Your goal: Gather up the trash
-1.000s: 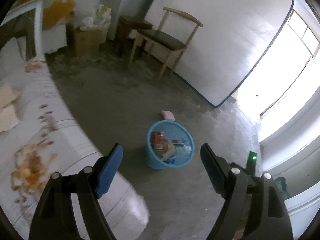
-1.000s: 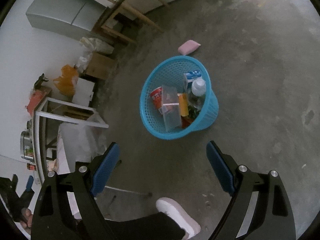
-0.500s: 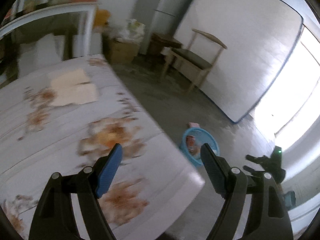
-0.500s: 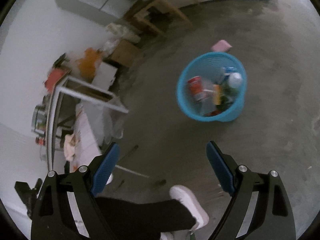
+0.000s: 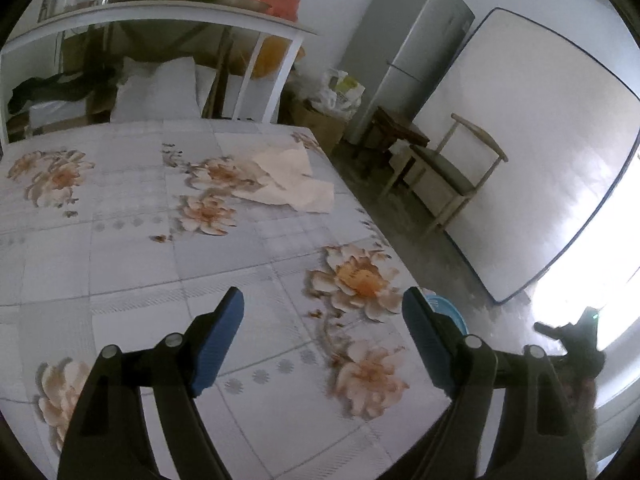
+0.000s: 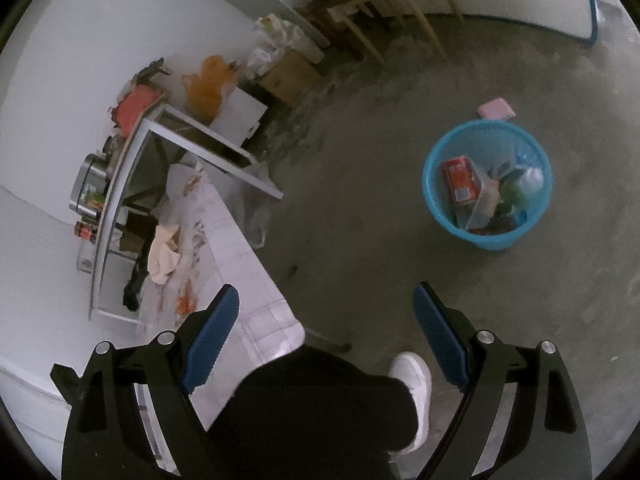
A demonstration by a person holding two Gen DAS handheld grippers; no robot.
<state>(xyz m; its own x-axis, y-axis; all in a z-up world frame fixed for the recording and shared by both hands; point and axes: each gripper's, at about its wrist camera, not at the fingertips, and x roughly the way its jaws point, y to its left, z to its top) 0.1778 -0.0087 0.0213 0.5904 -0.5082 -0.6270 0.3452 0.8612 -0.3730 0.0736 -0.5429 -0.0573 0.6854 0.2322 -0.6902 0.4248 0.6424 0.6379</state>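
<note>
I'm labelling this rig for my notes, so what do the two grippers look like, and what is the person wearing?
Both the left gripper and the right gripper have black angular frames with silver round bolts and two blue ribbed fingers. No cables show. The person wears dark trousers and a white shoe.

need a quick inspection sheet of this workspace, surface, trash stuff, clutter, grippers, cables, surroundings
surface: floral tablecloth covers the table; grey concrete floor beside it.
job's things: crumpled beige paper lies on the cloth; blue mesh bin stands on the floor, already holding a red can and other trash; pink item lies on the floor just beyond the bin.
clutter: white shelf loaded with pots and jars; cardboard box with bags.
grippers: left gripper open over the cloth, nothing between the jaws; right gripper open above the floor, empty.
cables: nothing seen.
surroundings: grey fridge, wooden chair, leaning white board, the person's white shoe.
</note>
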